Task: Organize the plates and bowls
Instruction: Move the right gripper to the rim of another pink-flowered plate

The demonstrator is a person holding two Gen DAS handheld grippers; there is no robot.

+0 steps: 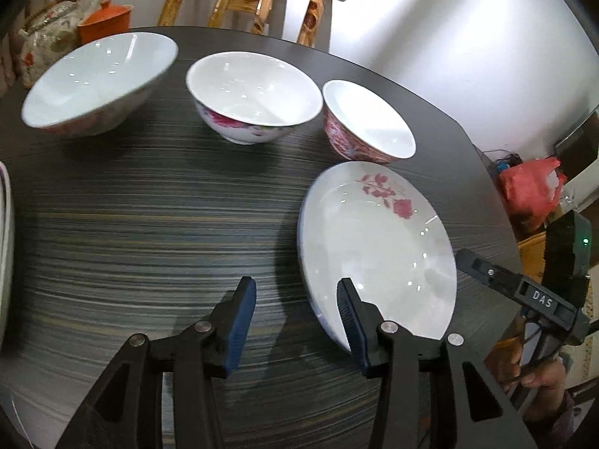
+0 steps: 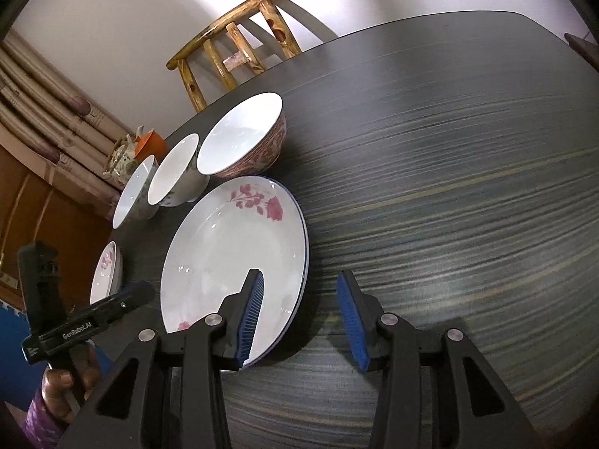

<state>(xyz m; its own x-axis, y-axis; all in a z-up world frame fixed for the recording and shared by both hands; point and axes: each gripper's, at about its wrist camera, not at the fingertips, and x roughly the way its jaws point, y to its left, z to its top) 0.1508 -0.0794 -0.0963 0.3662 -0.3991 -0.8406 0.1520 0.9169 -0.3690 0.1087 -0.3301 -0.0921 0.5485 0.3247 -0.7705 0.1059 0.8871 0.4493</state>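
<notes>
Both grippers hang spread and empty over the plate (image 2: 232,258): right gripper (image 2: 299,318) straddling its near right rim, left gripper (image 1: 297,321) off its left edge.

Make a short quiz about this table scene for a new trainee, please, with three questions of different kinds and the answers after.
1. Count: how many bowls stand in the row behind the large plate?
2. True or false: the right gripper is shut on the large plate's rim.
3. Choose: which bowl is nearest to the large plate? A) the wide pale bowl B) the white bowl with pink flowers C) the red-patterned bowl

Key
1. Three.
2. False: its jaws are open, with one finger over the plate and the other over the table. The left gripper is open too.
3. C.
</notes>
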